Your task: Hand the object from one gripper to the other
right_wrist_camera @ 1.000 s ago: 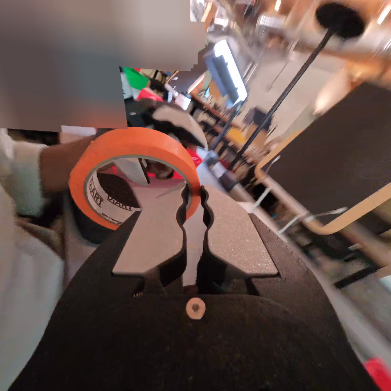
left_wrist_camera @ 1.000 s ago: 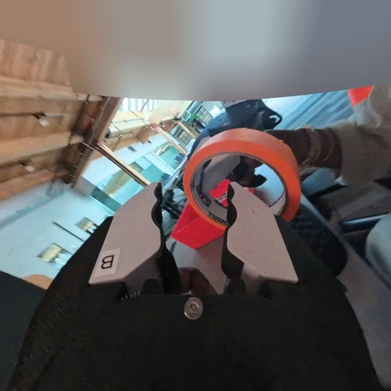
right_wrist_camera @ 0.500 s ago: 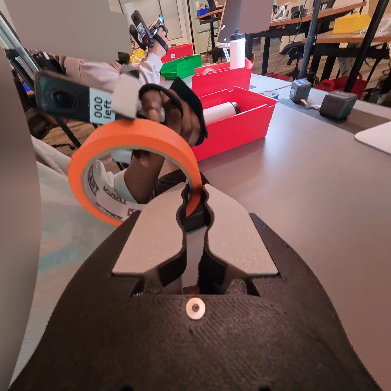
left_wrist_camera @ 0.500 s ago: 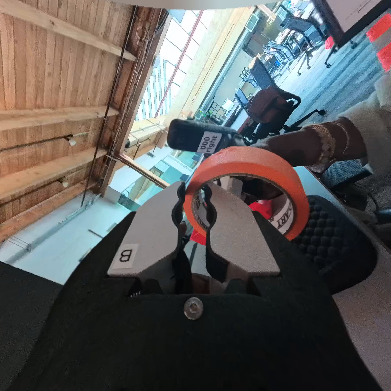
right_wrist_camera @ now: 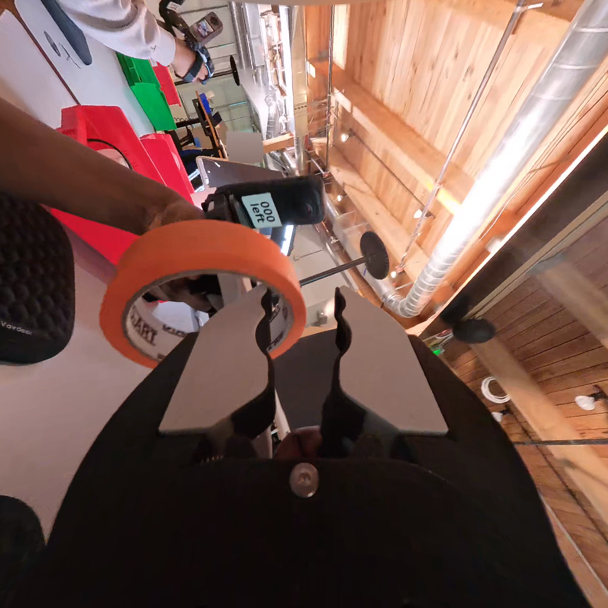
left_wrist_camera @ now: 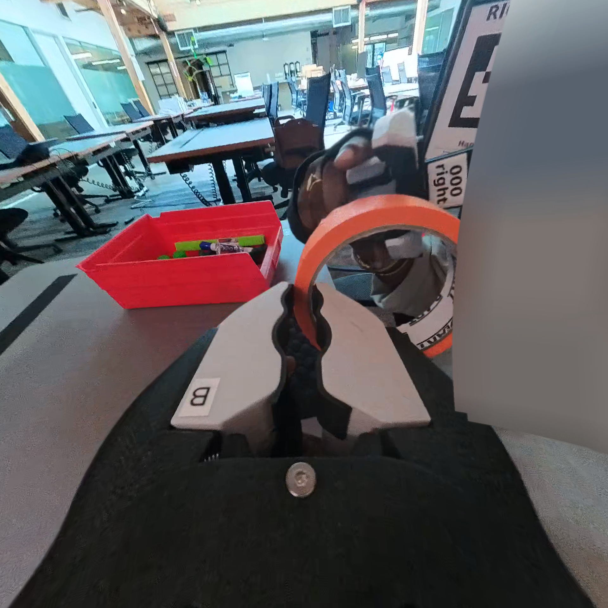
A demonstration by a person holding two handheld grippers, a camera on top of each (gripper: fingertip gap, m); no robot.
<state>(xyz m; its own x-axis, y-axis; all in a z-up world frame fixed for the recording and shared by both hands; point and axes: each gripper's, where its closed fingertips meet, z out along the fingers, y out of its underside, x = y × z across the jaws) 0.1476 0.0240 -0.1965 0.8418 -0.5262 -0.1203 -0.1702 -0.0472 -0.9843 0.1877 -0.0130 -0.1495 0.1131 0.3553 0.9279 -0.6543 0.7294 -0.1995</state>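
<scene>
An orange tape roll is held upright in the air above the grey table. My left gripper is shut on the roll's left rim, one finger outside the ring and one inside. In the right wrist view the roll hangs at the upper left. My right gripper is open with a wide gap. Its left finger reaches inside the ring, and the roll's right rim lies loose between the jaws. The left gripper's black camera shows behind the roll.
A red bin holding markers stands on the table beyond my left gripper. A black dimpled pad, red bins and green bins lie to the right gripper's left. Another person's sleeve is farther off.
My left gripper closed on the roll's rim, then my right gripper opened and let go of it. Both views have swung round with the hands.
</scene>
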